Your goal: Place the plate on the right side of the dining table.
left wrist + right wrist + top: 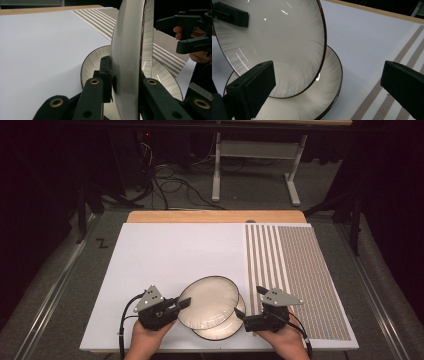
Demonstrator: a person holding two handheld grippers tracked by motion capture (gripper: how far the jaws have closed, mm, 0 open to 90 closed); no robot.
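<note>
On the white surface (165, 255), near its front edge, the left gripper (181, 305) has its fingers clamped on the rim of the upper plate (207, 300), tilted above the lower plate (225, 327). Just right, the right gripper (250, 306) has its fingers wide apart, holding nothing. No readable writing appears on either plate or the striped mat (295, 270).

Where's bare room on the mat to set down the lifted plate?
The white sheet is bare behind and left of the plates, up to the wooden edge. The striped mat is bare too. Crowded: near edge, where the left hand-held gripper holds the upper plate over the lower plate, beside the right hand-held gripper.
</note>
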